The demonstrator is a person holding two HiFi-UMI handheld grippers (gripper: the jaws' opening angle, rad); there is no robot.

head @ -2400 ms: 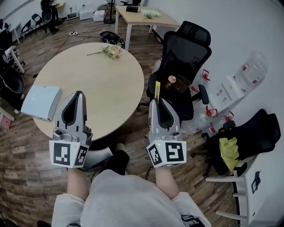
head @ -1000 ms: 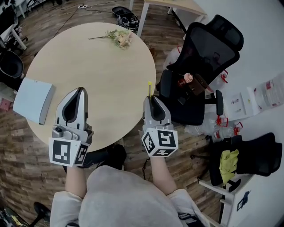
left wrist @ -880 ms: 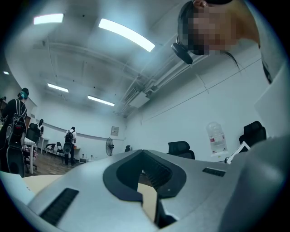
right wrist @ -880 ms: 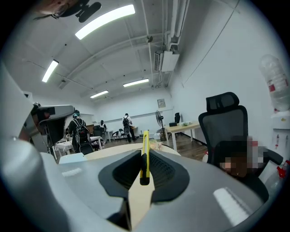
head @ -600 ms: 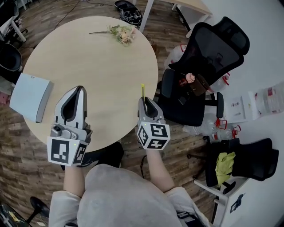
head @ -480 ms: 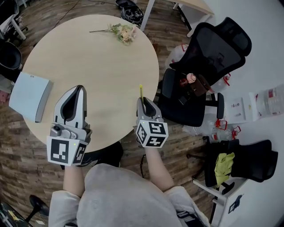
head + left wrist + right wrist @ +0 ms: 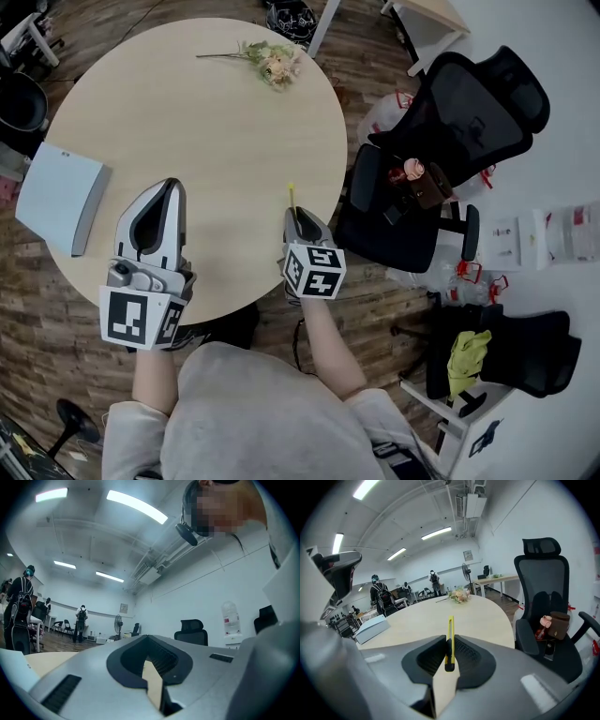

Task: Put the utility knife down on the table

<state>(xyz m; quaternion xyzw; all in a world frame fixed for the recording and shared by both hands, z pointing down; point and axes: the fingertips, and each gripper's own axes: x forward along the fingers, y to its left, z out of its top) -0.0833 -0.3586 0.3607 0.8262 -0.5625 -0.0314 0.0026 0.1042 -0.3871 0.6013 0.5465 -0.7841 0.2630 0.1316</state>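
Right gripper (image 7: 294, 216): jaws closed narrow on a slim yellow plastic utility knife (image 7: 292, 193). The right gripper view shows the knife (image 7: 450, 639) pinched at its near end between the ribbed dark pads.

Key relation: the knife's long axis runs straight forward along the jaws and sticks out past the tips, pointing across the round pale wooden table (image 7: 187, 122). The knife tip sits over the tabletop, just inside the near right rim. It appears to be held above the surface, not touching it. Judgement: the put-down calls for lowering onto the bare wood directly ahead.

Left gripper (image 7: 165, 189): jaws closed together with nothing between them, over the near left part of the table, well apart from the knife. The right hand does the job.

Surface: a pale blue-grey flat box (image 7: 61, 192) at the left rim and a sprig of pale flowers (image 7: 272, 61) on the far side, both well apart from the knife.

Room: dark plank floor, with a black mesh office chair (image 7: 450, 141) just right of the table.
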